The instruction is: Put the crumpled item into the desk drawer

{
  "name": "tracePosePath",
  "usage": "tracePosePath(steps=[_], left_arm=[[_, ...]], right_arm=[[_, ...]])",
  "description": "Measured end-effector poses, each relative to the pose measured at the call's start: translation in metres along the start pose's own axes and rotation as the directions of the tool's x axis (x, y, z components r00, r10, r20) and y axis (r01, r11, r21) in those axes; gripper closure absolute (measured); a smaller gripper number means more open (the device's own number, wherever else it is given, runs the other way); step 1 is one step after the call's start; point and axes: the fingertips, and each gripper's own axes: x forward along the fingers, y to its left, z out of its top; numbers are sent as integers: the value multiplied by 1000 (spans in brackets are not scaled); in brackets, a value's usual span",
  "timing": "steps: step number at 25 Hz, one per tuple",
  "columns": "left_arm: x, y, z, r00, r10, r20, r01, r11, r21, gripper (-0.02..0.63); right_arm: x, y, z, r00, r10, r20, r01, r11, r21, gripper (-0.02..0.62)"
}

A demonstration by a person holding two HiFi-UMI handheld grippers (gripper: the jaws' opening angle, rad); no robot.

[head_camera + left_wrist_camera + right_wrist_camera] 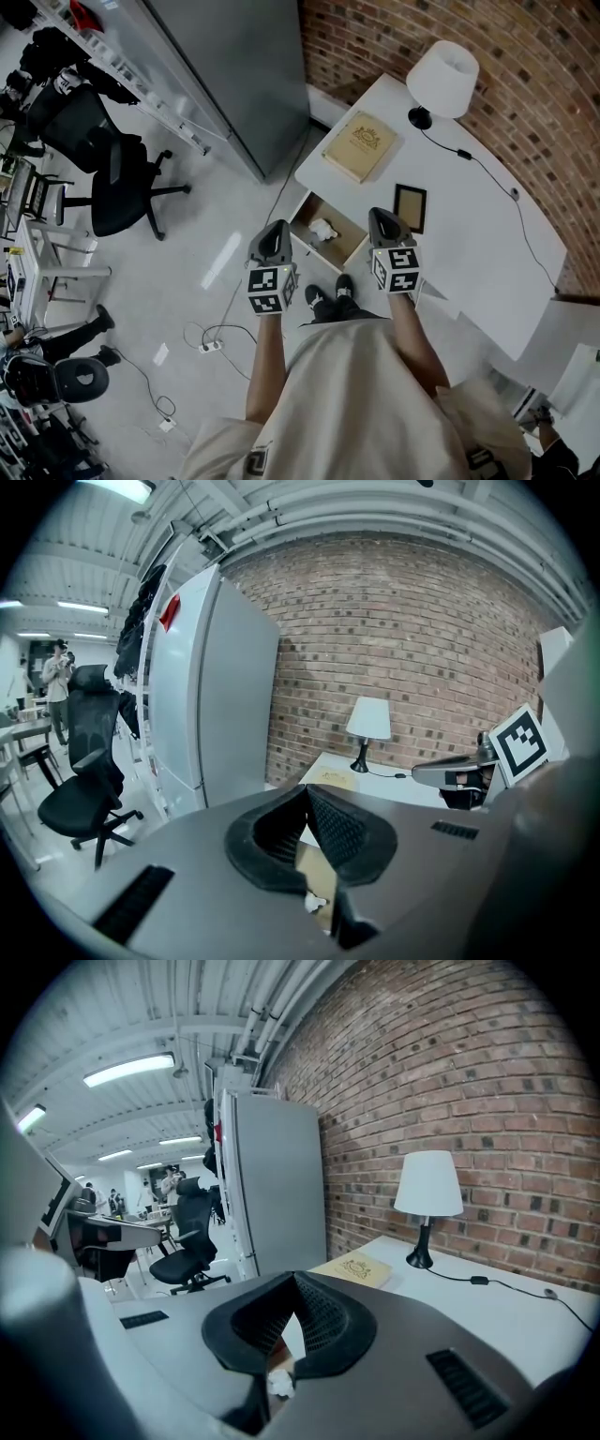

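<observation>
Left tongs (277,227), right tongs (381,216), both closed; crumpled item (322,229) inside open drawer (350,240)

White crumpled item (322,228); tan wooden drawer (349,244); white flat surface (469,225) (wall (534,66): red-brown brick pattern); tan rectangular book (359,145).

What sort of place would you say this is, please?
Probably a shared office or lab workspace: a white desk against a red brick wall, a black swivel office chair, and a tall grey metal cabinet.
</observation>
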Motion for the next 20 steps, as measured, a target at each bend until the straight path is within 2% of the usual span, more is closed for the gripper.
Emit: tracePosePath(steps=[7, 20], left_arm=[[-3, 6, 9, 999, 20, 31, -20, 1000, 2, 589], [-5, 10, 9, 1000, 7, 30, -7, 1000, -3, 589]], right_arm=[[-1, 0, 12, 1000, -1, 31, 0, 1000, 7, 571], [-2, 7, 20, 999, 1, 48, -1, 1000, 4, 571]])
